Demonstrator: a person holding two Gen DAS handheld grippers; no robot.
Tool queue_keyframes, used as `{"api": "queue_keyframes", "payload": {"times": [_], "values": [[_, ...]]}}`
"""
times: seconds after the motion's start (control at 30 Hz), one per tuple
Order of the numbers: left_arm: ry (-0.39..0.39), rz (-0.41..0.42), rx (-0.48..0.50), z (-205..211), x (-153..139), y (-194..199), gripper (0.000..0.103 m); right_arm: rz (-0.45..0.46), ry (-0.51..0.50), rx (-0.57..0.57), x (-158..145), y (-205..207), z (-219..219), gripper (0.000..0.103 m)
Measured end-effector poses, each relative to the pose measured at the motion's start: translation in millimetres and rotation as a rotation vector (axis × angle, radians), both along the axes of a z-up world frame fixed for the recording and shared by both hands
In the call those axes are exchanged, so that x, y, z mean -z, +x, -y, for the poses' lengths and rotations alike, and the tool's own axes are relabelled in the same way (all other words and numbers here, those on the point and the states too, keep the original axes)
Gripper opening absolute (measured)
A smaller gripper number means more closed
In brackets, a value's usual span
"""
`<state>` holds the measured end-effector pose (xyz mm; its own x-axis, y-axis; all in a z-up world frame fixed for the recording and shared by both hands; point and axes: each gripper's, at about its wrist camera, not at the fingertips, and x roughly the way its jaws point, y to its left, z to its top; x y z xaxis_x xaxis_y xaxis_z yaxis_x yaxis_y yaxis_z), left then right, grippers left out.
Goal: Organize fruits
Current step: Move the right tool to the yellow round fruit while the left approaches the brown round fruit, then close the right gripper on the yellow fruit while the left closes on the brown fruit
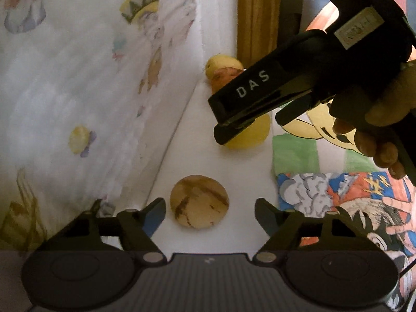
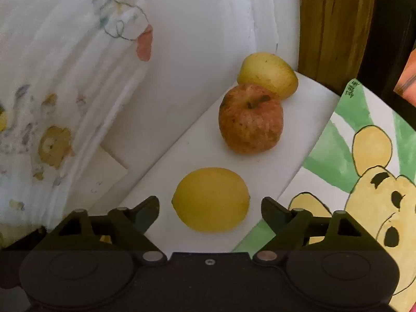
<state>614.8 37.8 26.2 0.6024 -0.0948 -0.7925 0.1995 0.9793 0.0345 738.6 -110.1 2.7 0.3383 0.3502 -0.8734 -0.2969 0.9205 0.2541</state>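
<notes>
Left gripper (image 1: pixel 210 212): jaws wide, brown round fruit (image 1: pixel 199 201) btwn tips. Right gripper (image 2: pixel 210 209): jaws wide around lemon (image 2: pixel 211 199); apple (image 2: pixel 251 118) beyond.

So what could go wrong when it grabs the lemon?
The lemon is round and smooth, so it might squirt out of the open right gripper and roll into the red apple. The apple touches the yellow fruit behind it, so a bump could shove both.
</notes>
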Motion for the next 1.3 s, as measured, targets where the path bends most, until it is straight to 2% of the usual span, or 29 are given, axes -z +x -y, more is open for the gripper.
{"api": "queue_keyframes", "payload": {"times": [0.13,0.4,0.63,0.9,1.1,1.3], "values": [[-0.010,-0.011,-0.021,-4.6,1.8,4.7,0.070,-0.010,-0.001,0.012,4.1,2.1,-8.1,0.081],[-0.018,-0.035,-0.044,-10.6,4.2,13.4,0.057,-0.003,-0.030,0.026,7.4,1.5,-12.2,0.068],[-0.045,-0.042,-0.057,-13.3,3.2,15.8,0.055,0.002,-0.014,0.051,7.5,-12.8,-7.7,0.067],[-0.116,-0.087,-0.081,-20.2,0.1,12.5,0.053,0.011,0.033,0.123,-0.7,-53.4,23.6,0.067],[-0.177,-0.116,-0.026,-15.9,-4.3,-3.8,0.053,0.026,0.049,0.157,-28.6,-90.9,58.2,0.067],[-0.225,-0.115,0.103,5.3,-14.7,-32.7,0.053,0.048,0.050,0.198,-55.3,-139.7,94.7,0.067]]}}
